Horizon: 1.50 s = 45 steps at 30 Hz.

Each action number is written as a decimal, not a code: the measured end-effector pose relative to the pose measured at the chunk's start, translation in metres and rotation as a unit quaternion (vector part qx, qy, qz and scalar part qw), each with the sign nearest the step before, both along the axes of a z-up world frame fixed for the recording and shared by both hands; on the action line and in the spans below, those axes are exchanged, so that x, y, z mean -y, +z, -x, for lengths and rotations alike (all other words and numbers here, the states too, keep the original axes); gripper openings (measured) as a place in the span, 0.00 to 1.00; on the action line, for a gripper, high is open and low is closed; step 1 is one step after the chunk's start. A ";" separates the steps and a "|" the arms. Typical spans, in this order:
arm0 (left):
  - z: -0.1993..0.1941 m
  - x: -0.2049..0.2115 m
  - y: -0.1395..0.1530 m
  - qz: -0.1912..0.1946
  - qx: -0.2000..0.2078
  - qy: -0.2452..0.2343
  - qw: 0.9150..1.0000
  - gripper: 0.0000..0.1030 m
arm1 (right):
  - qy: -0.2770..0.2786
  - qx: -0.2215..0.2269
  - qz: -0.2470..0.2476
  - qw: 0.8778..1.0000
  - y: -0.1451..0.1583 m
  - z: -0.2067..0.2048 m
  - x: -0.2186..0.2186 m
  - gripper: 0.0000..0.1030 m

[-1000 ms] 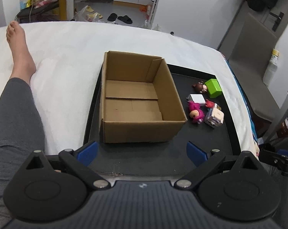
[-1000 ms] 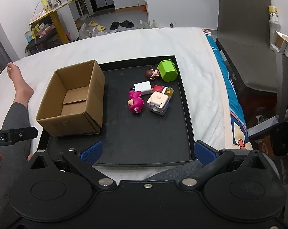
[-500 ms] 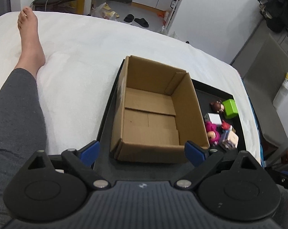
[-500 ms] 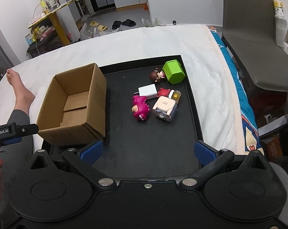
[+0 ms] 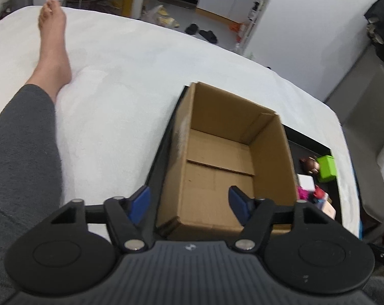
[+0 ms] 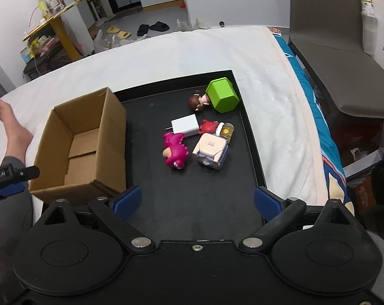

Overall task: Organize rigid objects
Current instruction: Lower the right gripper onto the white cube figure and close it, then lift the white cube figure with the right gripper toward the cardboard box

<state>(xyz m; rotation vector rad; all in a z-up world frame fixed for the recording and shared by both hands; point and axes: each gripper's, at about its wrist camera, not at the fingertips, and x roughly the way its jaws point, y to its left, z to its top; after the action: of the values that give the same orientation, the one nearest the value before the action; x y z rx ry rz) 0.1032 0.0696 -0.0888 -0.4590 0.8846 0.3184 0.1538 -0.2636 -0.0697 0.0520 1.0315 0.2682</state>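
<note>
An empty cardboard box (image 5: 217,152) stands at the left end of a black tray (image 6: 153,106). My left gripper (image 5: 189,203) hovers over the box's near left corner, one pad outside the left wall and one inside. Its jaws are closing and neither pad touches the cardboard. To the right of the box lie a green box (image 6: 223,95), a small doll (image 6: 197,101), a white charger (image 6: 185,127), a red crab toy (image 6: 209,126), a pink dinosaur toy (image 6: 175,152) and a pale cube toy (image 6: 212,151). My right gripper (image 6: 197,199) is above the tray's near edge, jaws closing, nothing between them.
The tray rests on a white bed (image 5: 115,76). A person's grey-clad leg (image 5: 19,152) and bare foot (image 5: 52,38) lie on the bed to the left. A grey chair (image 6: 331,50) stands past the bed's right edge. A yellow table (image 6: 57,20) is at the back.
The left gripper has come down and shifted left toward the box's near left corner, and its jaws have narrowed. The right gripper has moved closer to the toys, its jaws slightly narrower.
</note>
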 end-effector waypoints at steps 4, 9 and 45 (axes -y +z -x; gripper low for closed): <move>-0.008 -0.005 -0.009 0.011 -0.010 0.002 1.000 0.57 | -0.022 -0.010 -0.008 1.000 -0.007 -0.011 0.004 0.92; -0.013 -0.007 -0.018 0.019 -0.022 -0.002 1.000 0.40 | -0.043 -0.025 -0.018 0.999 -0.017 -0.025 0.004 0.92; -0.022 -0.022 -0.026 0.032 -0.057 -0.003 0.998 0.14 | -0.125 -0.127 -0.016 0.984 -0.097 -0.120 -0.017 0.43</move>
<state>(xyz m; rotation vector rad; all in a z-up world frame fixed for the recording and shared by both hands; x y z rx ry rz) 0.1253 0.0921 -0.1145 -0.5008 1.0086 0.3149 0.2739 -0.2465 -0.1663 0.2485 1.2604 0.0495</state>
